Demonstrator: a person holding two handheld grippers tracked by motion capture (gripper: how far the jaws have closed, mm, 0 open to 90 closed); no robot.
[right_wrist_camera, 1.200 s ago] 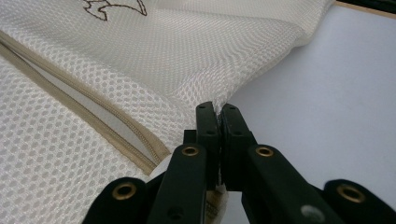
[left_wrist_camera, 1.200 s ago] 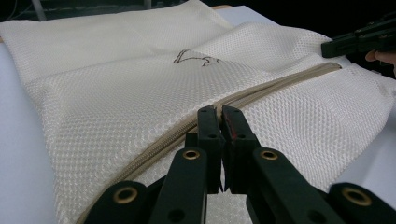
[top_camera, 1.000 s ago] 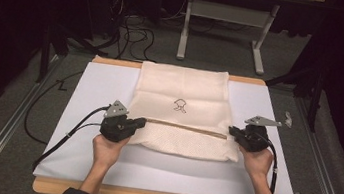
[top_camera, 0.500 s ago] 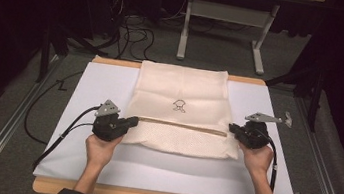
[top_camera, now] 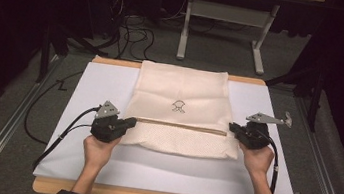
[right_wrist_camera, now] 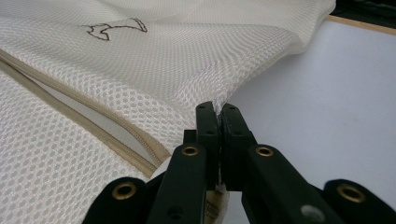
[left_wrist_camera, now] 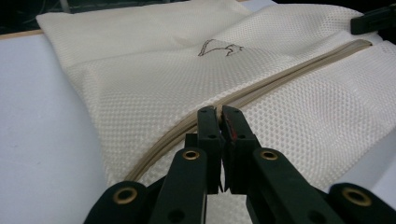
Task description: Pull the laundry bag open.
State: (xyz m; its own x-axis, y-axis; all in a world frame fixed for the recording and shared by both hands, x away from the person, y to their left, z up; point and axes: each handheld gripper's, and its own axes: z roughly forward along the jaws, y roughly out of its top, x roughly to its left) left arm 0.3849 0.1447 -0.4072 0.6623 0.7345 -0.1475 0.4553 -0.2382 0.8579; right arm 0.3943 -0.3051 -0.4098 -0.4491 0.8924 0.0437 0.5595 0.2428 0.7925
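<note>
High view, bottom of frame: two bare forearms come in, each hand around a black two-jaw gripper. Left gripper [top_camera: 129, 122] at lower left of centre, jaws pressed together on the left edge of the cream mesh fabric bag [top_camera: 181, 90], at the end of its beige zipper strip [top_camera: 181, 126]. Right gripper [top_camera: 232, 128] at lower right of centre, jaws clamped on the bag's right edge.

Left gripper view: jaws meet at mid-frame with the mesh pinched between them beside the zipper strip [left_wrist_camera: 280, 77].

Right gripper view: jaws together on a fold of mesh at the bag's edge, white surface to the right.

Bag lies flat at centre of the white table mat [top_camera: 85, 90], a small dark outline emblem [top_camera: 178, 106] above the zipper. Farther, upper frame: dark floor, tangled black cables [top_camera: 134, 26], grey metal table leg frame [top_camera: 185, 23].
</note>
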